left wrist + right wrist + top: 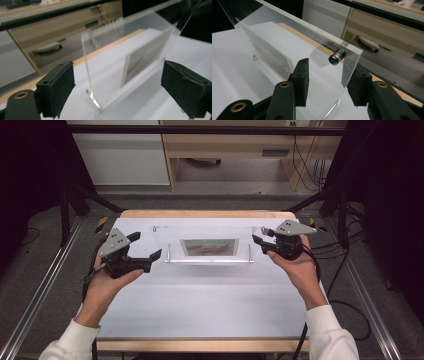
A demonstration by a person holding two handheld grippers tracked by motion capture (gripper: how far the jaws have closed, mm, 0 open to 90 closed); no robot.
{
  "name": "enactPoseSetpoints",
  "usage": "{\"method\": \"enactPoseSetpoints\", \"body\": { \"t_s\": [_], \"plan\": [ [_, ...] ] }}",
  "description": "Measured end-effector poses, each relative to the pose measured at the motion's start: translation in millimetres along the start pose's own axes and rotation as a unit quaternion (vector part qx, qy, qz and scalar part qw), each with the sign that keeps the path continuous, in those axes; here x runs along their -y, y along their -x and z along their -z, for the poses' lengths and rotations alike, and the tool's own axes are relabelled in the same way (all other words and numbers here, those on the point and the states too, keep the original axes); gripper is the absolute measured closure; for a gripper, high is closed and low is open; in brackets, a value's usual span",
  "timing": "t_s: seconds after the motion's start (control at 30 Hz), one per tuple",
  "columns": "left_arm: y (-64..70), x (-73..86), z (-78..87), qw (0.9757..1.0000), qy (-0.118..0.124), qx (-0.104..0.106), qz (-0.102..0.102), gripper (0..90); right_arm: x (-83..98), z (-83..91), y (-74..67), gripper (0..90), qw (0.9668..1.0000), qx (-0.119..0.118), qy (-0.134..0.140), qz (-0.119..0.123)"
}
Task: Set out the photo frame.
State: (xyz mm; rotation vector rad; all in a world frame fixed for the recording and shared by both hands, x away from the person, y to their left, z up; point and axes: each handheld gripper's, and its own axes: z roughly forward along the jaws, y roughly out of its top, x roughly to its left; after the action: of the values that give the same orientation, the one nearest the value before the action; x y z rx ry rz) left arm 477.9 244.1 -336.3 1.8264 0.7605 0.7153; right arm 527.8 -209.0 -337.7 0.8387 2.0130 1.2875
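You have two grippers over one white table [200,305], and one clear acrylic frame [210,240] stands on it toward the far edge, around twelve o'clock from the table's middle.

Start at nine o'clock. Your left gripper [148,251] hangs just off the frame's left end, with its jaws wide apart and nothing between the pads. In the left gripper view, the frame's left edge [86,65] rises upright between the two jaws, clear of both, and one metal foot [93,100] shows at its base on the table.

At the centre, the frame holds one picture [209,247], a greenish, brownish print seated low in the panel. You can count two small upright pins at the frame's lower corners in the high view, joined by one bright bottom rail [209,261].

At three o'clock, your right gripper [260,240] is at the frame's upper right corner. In the right gripper view, its jaws stand on either side of the clear panel [322,57], and the pads look closed on it. One round metal standoff [337,56] sits in that corner, just above the jaws.
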Motion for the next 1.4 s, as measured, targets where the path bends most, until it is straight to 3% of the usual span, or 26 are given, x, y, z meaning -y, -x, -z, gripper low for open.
{"method": "enactPoseSetpoints", "body": {
  "t_s": [0.07,0.1,0.17,0.2,0.3,0.43,0.8,1.03,1.4],
  "plan": [
    [-0.7,7.8,0.2,0.9999,-0.008,0.001,0.008,11.2,-0.8,-1.1,1.0,56.2,1.0000,0.001,0.000,-0.001],
    [-2.4,23.5,0.0,0.9994,-0.018,-0.019,0.020,11.1,-2.5,-3.4,2.5,55.7,0.9999,0.002,-0.003,-0.010],
    [-2.4,31.9,-0.2,0.9990,-0.022,-0.025,0.028,11.2,-3.5,-4.7,2.9,55.3,0.9999,0.003,-0.003,-0.013],
    [-2.4,48.9,-1.6,0.9984,-0.031,-0.029,0.036,11.2,-5.1,-6.6,3.9,54.7,0.9998,0.004,-0.006,-0.017],
    [-5.2,68.4,-5.4,0.9973,-0.057,-0.031,0.036,11.2,-6.3,-9.1,5.8,54.5,0.9997,0.005,-0.006,-0.024],
    [-7.0,83.2,-8.3,0.9962,-0.067,-0.039,0.039,11.2,-8.0,-12.1,7.5,54.0,0.9994,0.009,-0.007,-0.032],
    [-5.2,98.2,-5.3,0.9942,-0.094,-0.044,0.027,11.0,-15.0,-22.2,14.8,52.8,0.9983,0.012,-0.020,-0.053],
    [-10.1,108.4,8.8,0.9911,-0.110,-0.064,0.041,11.6,-17.7,-33.3,24.3,52.6,0.9979,0.011,-0.017,-0.061],
    [-14.2,118.7,10.7,0.9885,-0.129,-0.065,0.045,12.0,-18.2,-44.1,33.7,52.8,0.9961,0.011,-0.013,-0.086]
  ]
}}
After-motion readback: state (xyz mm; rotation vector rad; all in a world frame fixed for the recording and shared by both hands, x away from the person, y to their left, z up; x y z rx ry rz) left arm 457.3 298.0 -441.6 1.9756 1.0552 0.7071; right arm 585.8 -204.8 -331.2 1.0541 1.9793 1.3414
